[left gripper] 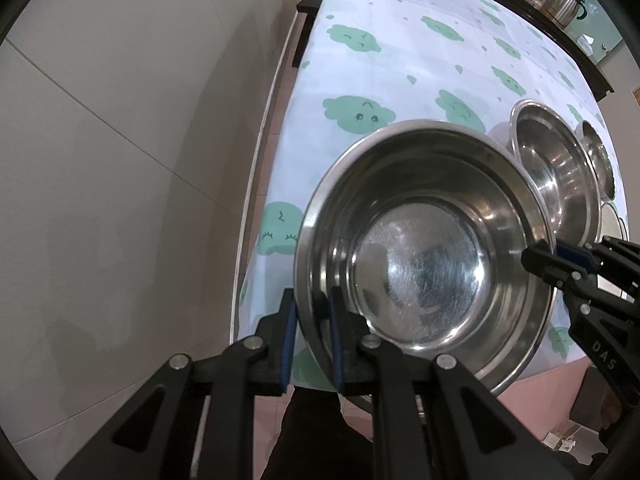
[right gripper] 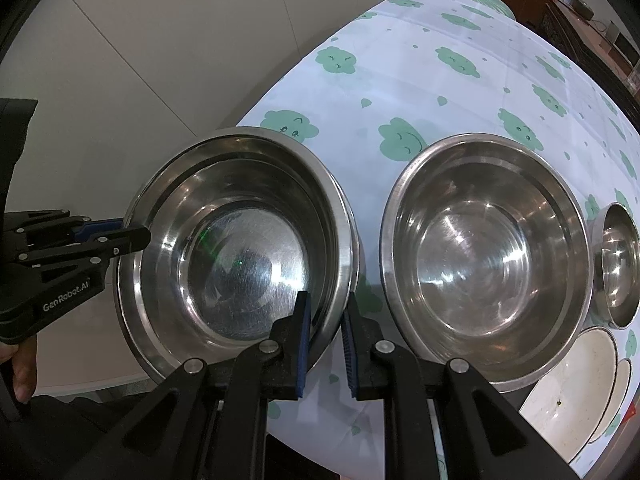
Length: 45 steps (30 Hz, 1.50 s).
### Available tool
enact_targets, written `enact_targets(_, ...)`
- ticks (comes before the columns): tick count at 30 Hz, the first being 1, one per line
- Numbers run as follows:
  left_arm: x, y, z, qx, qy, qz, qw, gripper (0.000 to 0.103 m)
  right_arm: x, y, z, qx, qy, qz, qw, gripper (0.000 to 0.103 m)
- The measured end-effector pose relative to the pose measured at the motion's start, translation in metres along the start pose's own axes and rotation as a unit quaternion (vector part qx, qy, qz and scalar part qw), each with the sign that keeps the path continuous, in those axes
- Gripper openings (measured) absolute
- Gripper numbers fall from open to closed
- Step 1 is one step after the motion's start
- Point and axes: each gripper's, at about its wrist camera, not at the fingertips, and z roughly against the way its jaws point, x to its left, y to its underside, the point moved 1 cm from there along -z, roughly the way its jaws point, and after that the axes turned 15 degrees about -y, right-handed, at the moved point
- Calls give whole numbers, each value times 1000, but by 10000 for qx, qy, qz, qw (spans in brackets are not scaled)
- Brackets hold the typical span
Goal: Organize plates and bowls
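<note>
Left gripper (left gripper: 310, 312): my fingers are clamped on the rim of the large steel bowl (left gripper: 424, 236) — one blue pad outside the wall, one inside.
Right gripper (right gripper: 326, 316): closed on the opposite rim of the same bowl, its wall pinched between my two blue pads.
Large steel bowl: hangs between my two grippers, mouth towards both cameras; in the right wrist view a second rim shows just inside the outer one, so it may be two bowls nested — I cannot tell for sure.
Second steel bowl (right gripper: 486, 260): sits on the tablecloth (right gripper: 420, 92) just beyond my right fingers, on their outer side, upright and apart from the one I hold.
Small steel bowl (right gripper: 616, 264): further out past the second bowl, just beside it.
White plates (right gripper: 572, 392): near the small bowl, at the table's near edge, one seeming to overlap another.
Tablecloth: pale, with green cloud faces, under all the dishes.
Hand (right gripper: 22, 368): mine, at the left gripper's handle, seen from the right wrist.
</note>
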Motion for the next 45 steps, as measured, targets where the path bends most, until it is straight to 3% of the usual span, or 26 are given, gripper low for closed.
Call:
enact_targets(13, -1, 0, -6, 66, 42, -23, 10000, 14, 3, -2, 2, -12, 81, 67, 9999, 16)
enact_targets(34, -2, -2, -16, 144, 76, -106, 9998, 14, 15, -3, -1, 73, 603, 490, 9970, 17)
enact_targets(45, -6, -3, -10, 59, 36, -188, 9998, 14, 8, -4, 2, 13, 420, 221, 9989, 17)
